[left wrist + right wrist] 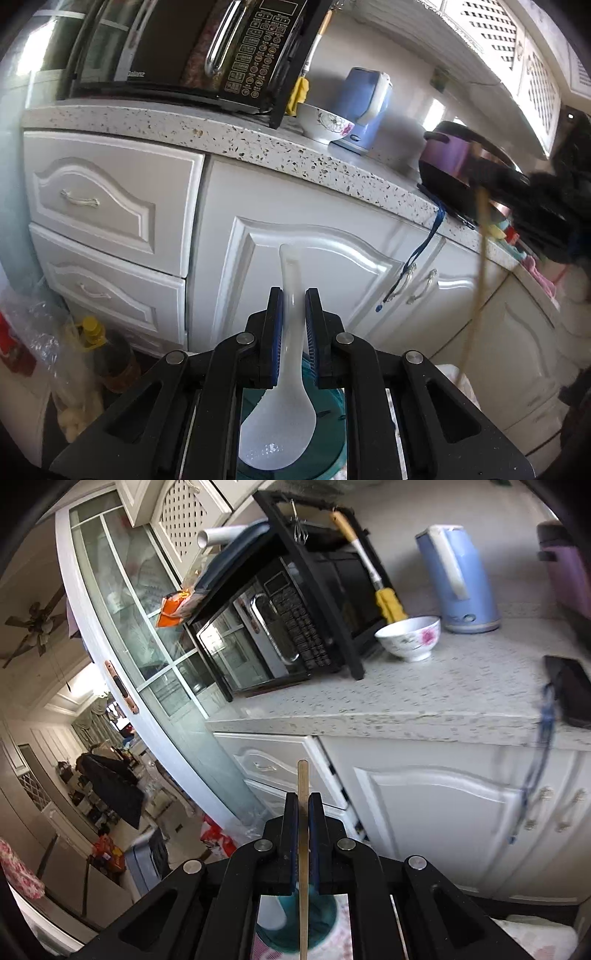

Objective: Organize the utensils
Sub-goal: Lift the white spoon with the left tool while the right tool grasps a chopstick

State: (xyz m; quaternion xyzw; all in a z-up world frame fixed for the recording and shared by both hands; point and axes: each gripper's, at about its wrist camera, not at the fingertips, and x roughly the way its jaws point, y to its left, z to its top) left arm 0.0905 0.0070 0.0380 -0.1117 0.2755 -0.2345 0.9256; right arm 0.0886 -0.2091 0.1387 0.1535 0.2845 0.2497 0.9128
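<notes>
Teal cup sits below both grippers; the white spoon has its bowl over the cup, and the chopstick runs down into it. The cup's base is cut off, its contents unclear. Left gripper is clamped on the spoon's handle, which points upward. Right gripper is clamped on the upright chopstick.

- I'm in a home kitchen: speckled countertop carrying microwave, blue kettle, floral bowl.
- White panelled cabinets below; living room through glass door.
</notes>
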